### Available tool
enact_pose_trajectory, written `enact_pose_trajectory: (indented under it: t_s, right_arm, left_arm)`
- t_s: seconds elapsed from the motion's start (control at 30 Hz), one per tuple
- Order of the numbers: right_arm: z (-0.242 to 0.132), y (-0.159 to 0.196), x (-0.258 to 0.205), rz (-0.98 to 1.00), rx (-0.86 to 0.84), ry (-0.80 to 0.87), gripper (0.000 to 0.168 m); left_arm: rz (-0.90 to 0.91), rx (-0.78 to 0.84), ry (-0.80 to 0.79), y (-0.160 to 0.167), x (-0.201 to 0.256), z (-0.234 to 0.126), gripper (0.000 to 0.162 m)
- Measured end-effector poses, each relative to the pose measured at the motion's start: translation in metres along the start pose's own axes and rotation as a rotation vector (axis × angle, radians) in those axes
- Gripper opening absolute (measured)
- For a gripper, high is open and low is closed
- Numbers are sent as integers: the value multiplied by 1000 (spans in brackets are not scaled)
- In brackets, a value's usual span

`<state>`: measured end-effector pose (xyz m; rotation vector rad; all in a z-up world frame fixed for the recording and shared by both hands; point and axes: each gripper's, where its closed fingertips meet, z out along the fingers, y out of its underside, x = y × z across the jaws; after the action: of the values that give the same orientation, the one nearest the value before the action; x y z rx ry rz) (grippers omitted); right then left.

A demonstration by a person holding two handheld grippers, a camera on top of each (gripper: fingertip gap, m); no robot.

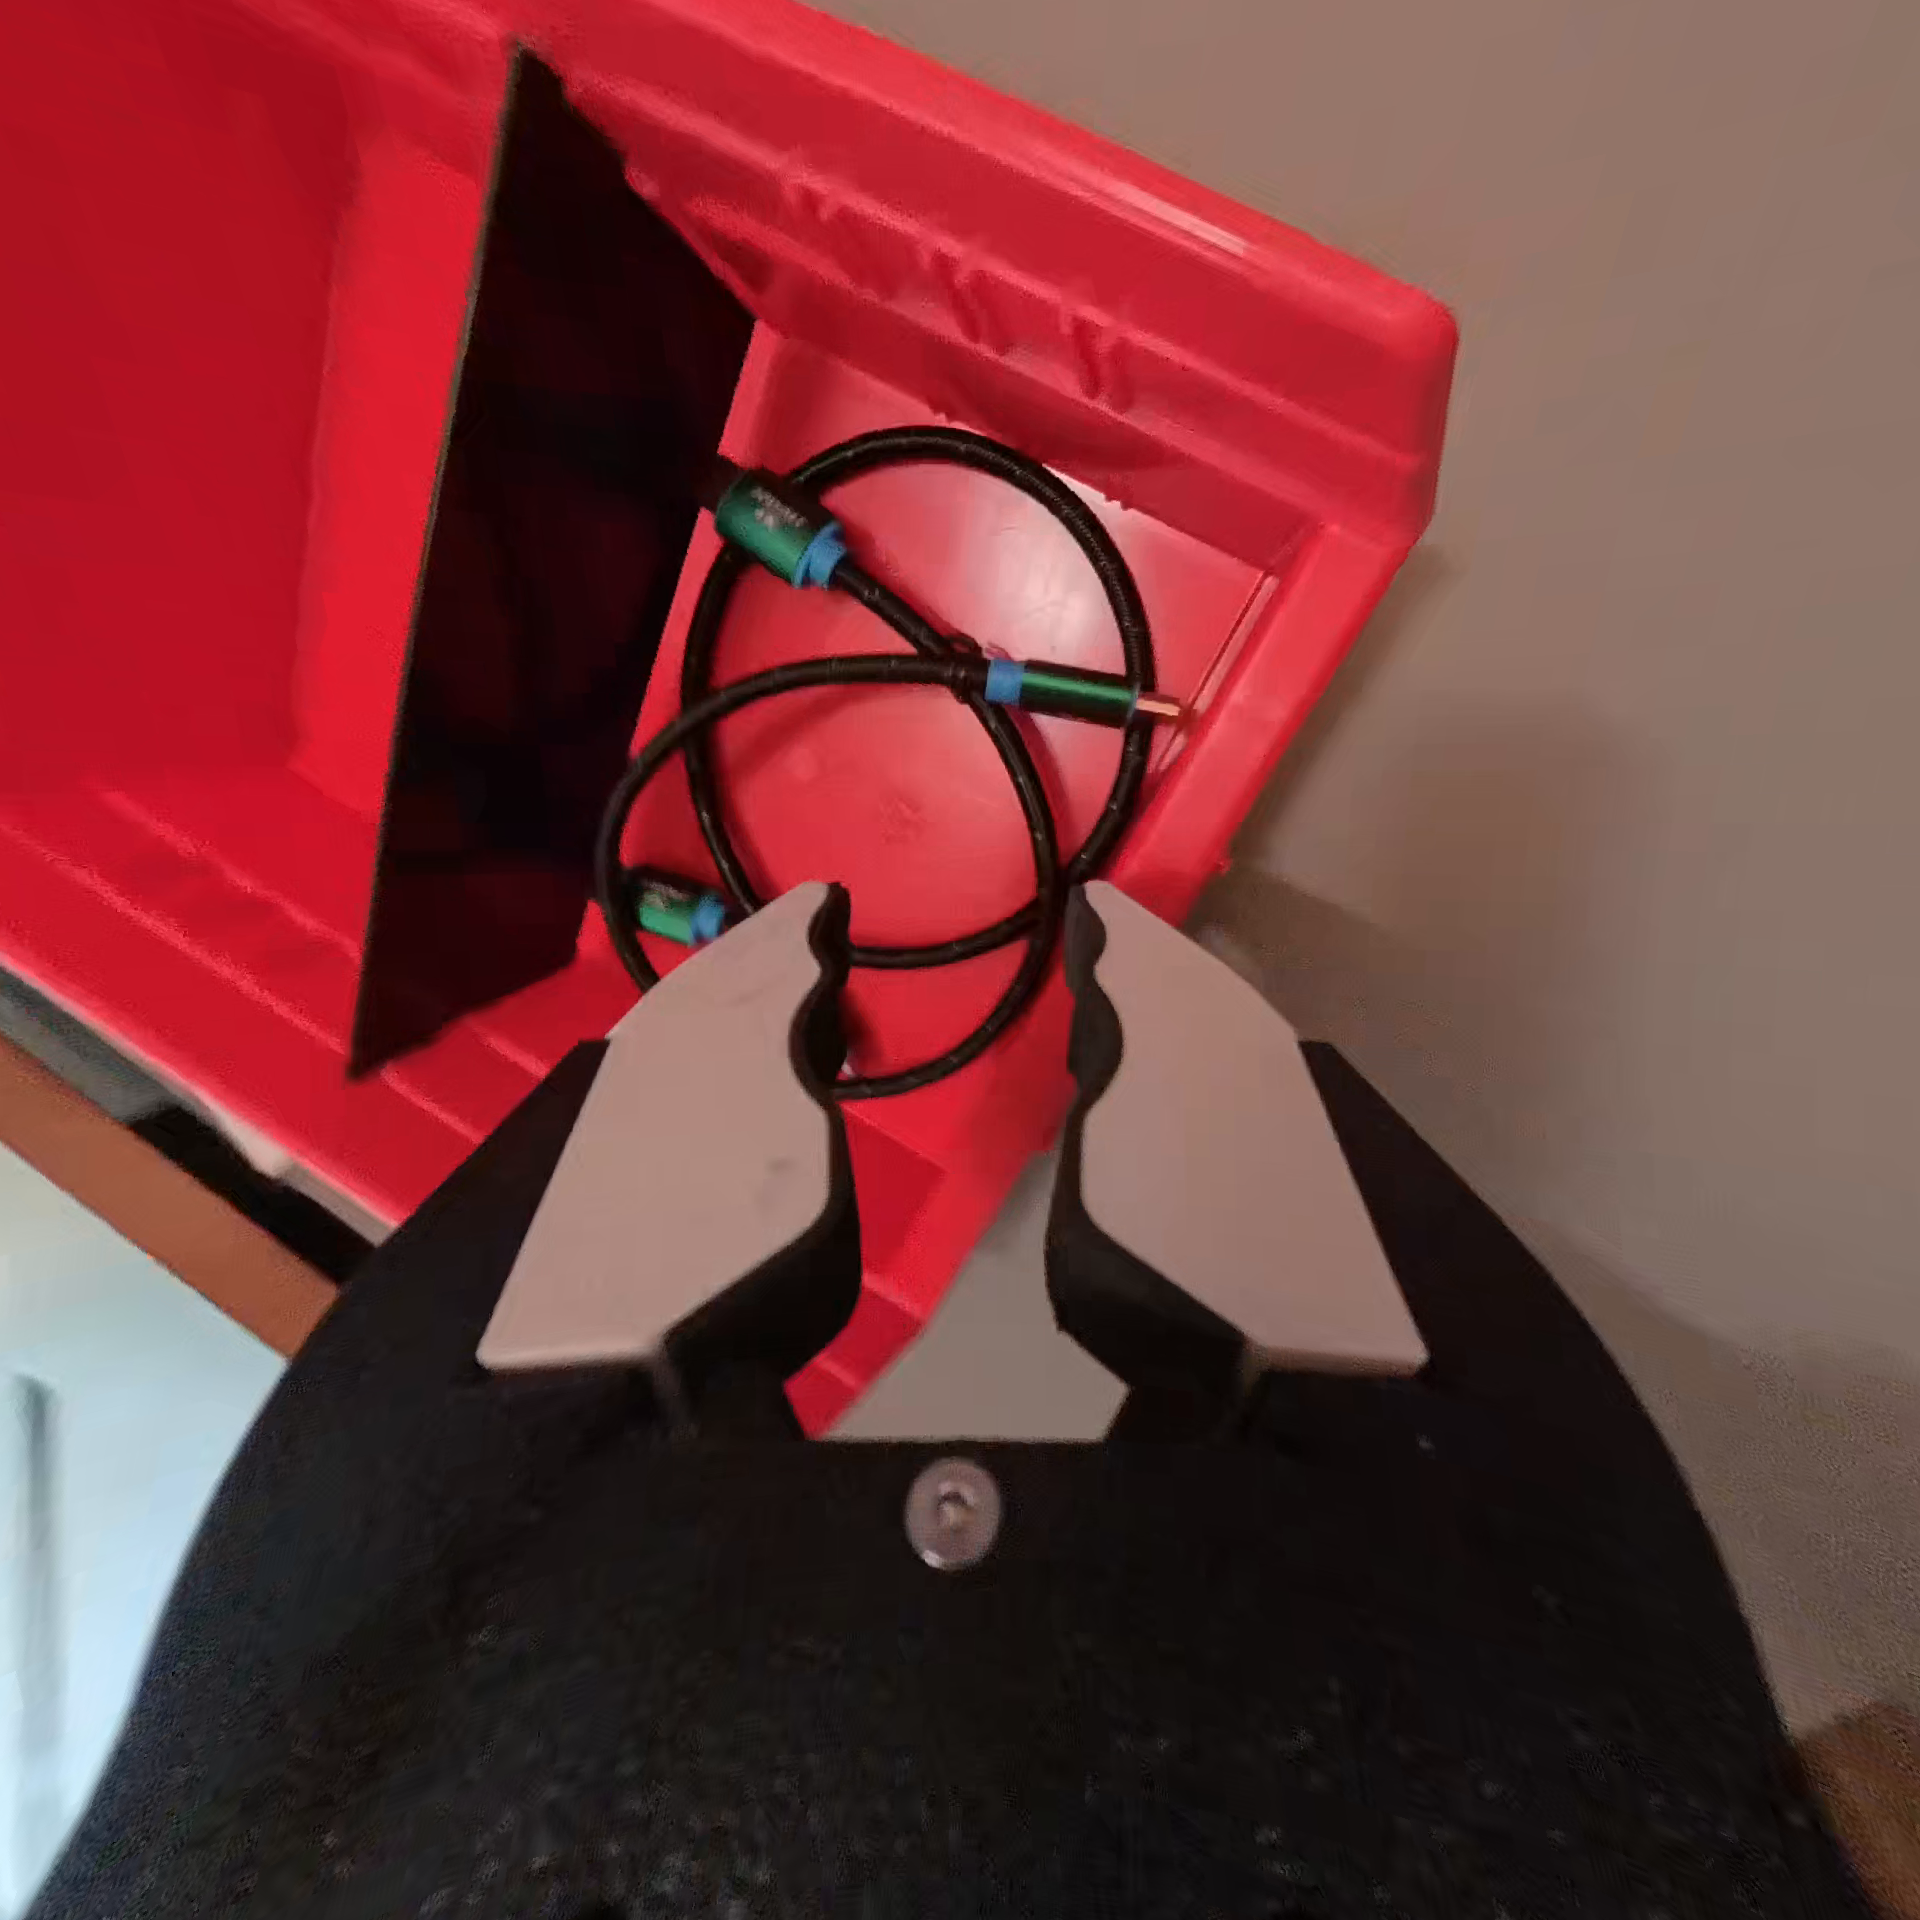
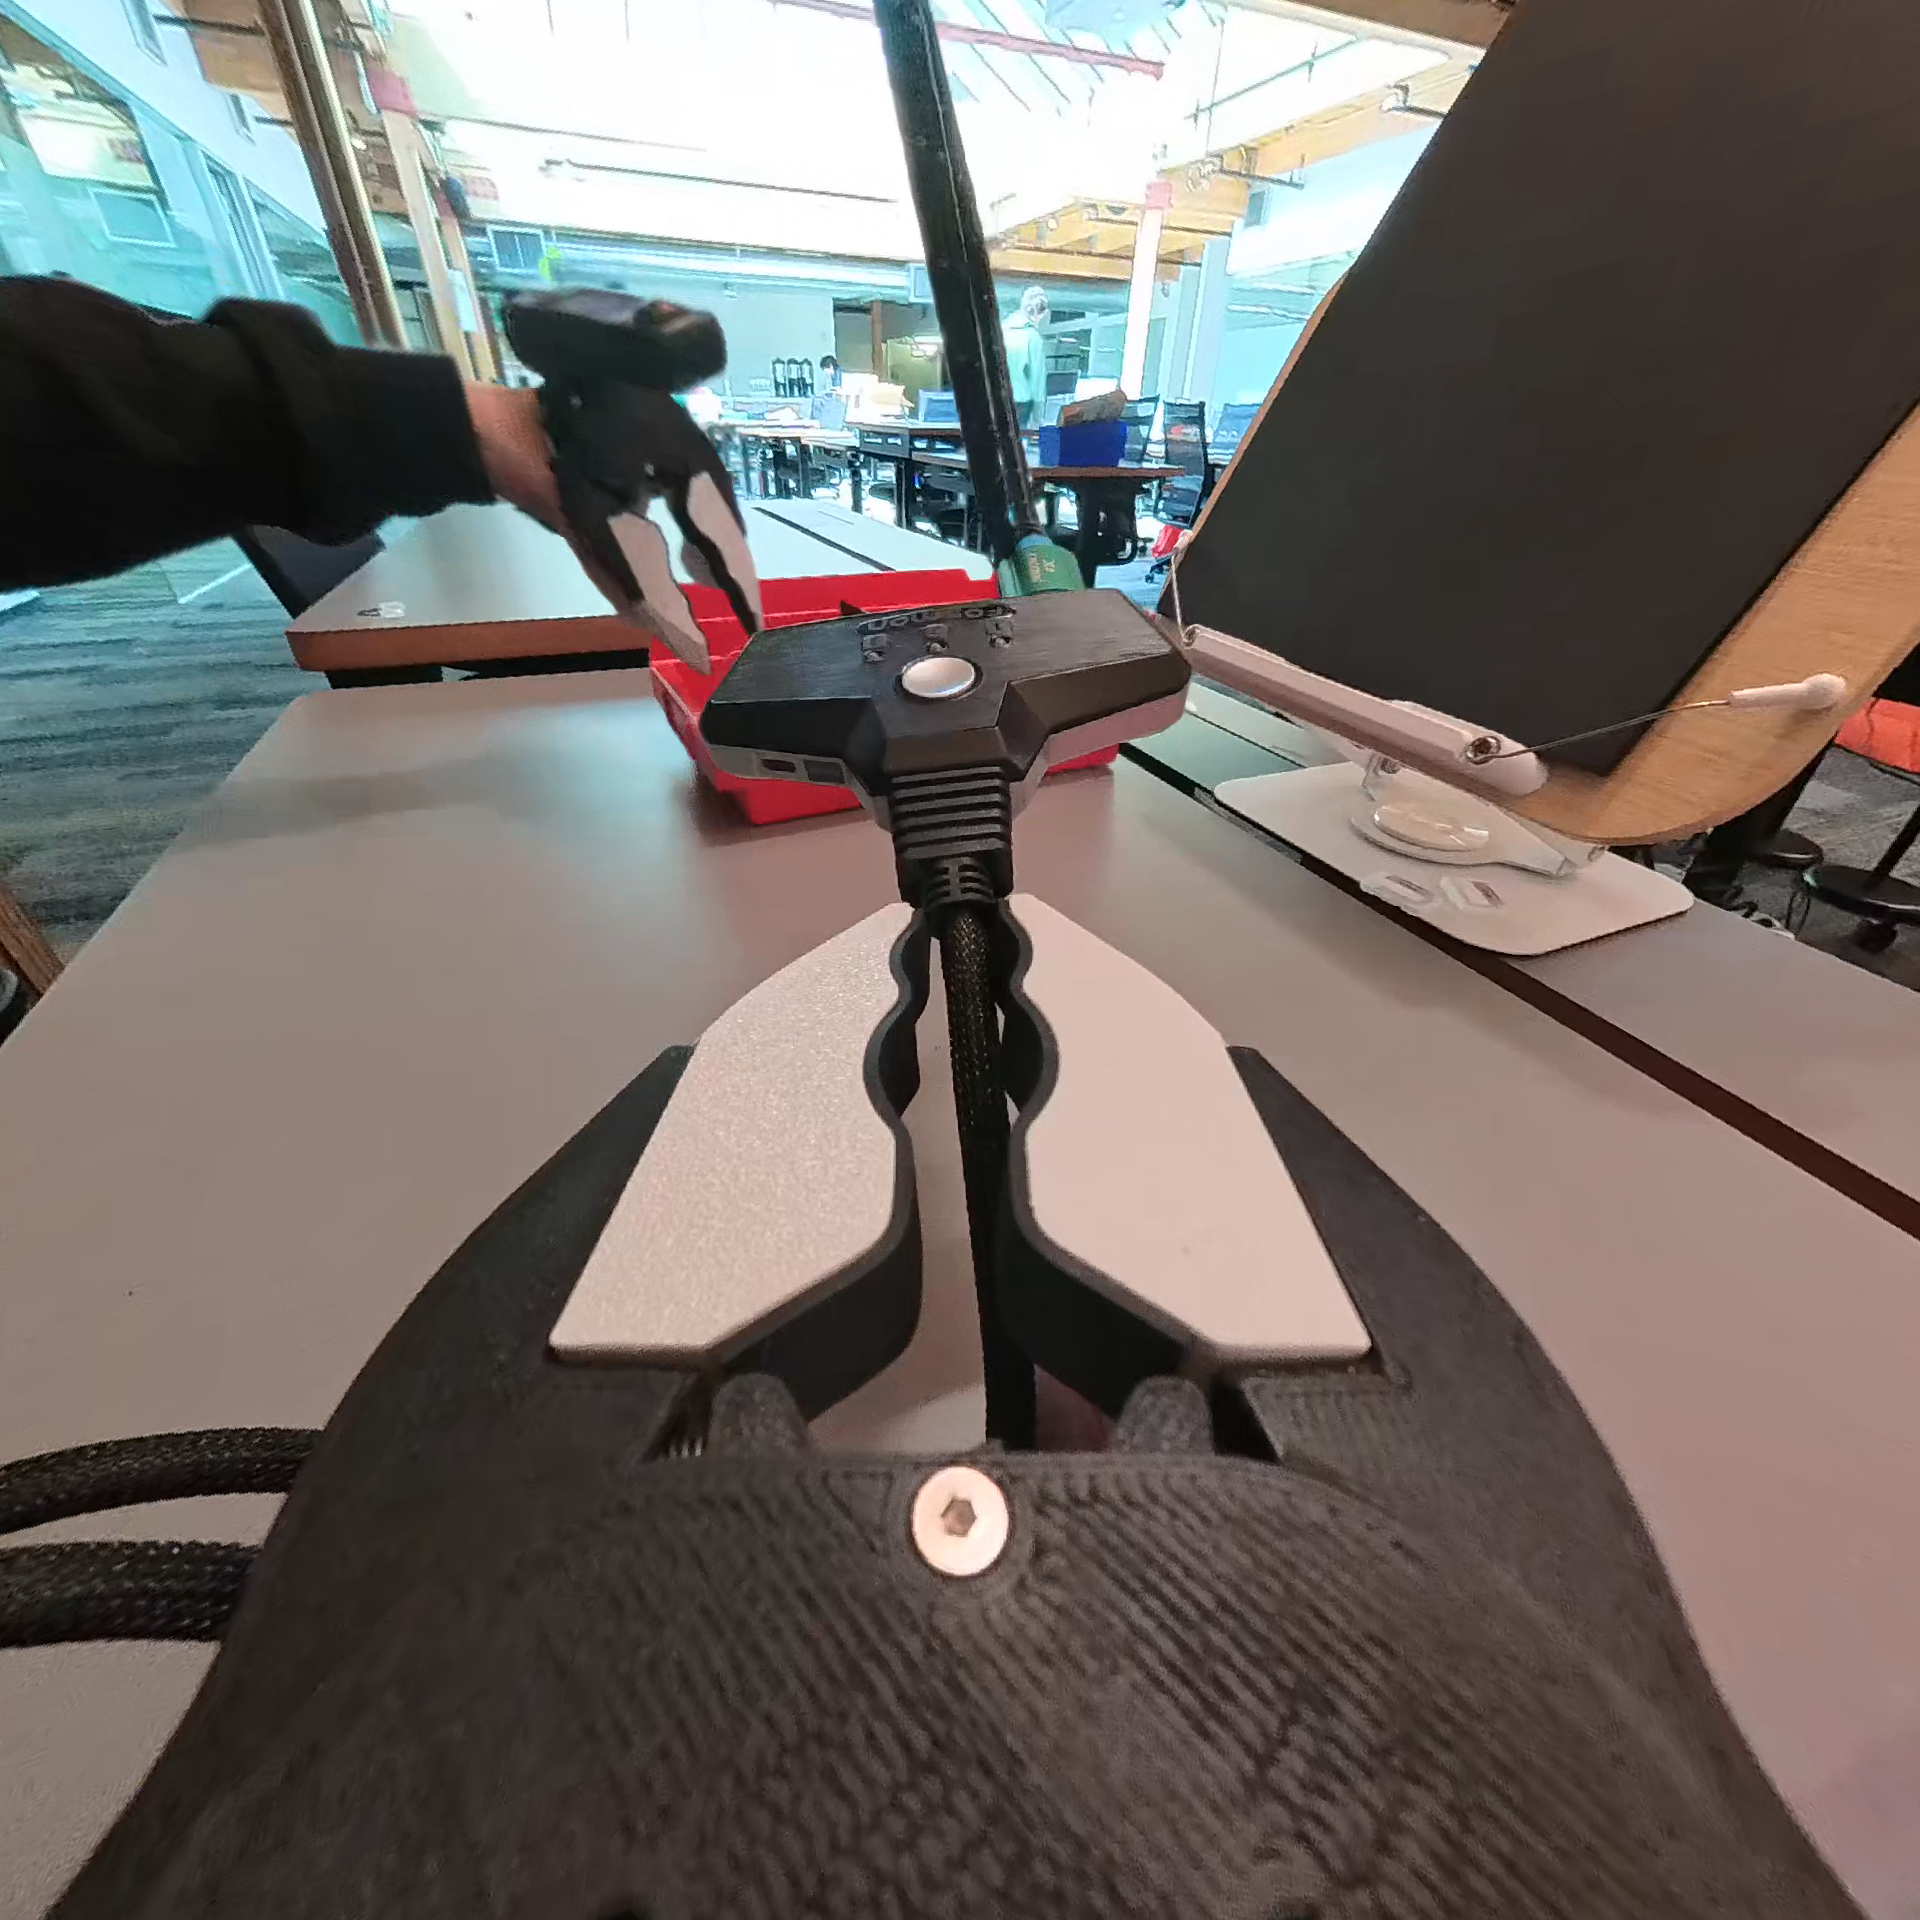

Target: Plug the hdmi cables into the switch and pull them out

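Observation:
A red bin (image 1: 1195,343) holds coiled black HDMI cables (image 1: 935,951) with green plugs (image 1: 1070,696) in one end compartment. My left gripper (image 1: 956,904) is open and empty, just above that compartment's near edge. In the right wrist view it (image 2: 707,613) hovers over the red bin (image 2: 748,795). My right gripper (image 2: 961,935) is shut on the braided lead of the black switch (image 2: 945,675), right behind its ribbed collar, and holds the switch above the table. A green HDMI plug (image 2: 1029,566) sits at the switch's far side, and its cable rises upward.
A black divider (image 1: 540,582) splits the bin. A dark panel (image 2: 1558,364) on a white stand (image 2: 1455,873) leans over the table's right side. Black braided cable (image 2: 104,1507) loops at the lower left. A person's sleeved arm (image 2: 208,416) reaches in from the left.

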<state>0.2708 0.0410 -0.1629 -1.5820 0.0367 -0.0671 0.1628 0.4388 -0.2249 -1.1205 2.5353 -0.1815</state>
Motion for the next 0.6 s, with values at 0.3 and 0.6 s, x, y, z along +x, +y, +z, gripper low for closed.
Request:
enact_pose_trajectory:
  t_s: [0.3, 0.6]
  right_arm:
    - [1, 3, 0, -9, -2, -4, 11]
    - [3, 8, 0, -17, -20, -5, 11]
  left_arm:
    - [396, -97, 100, -23, -6, 44, 47]
    - [585, -271, 224, -14, 5, 73, 33]
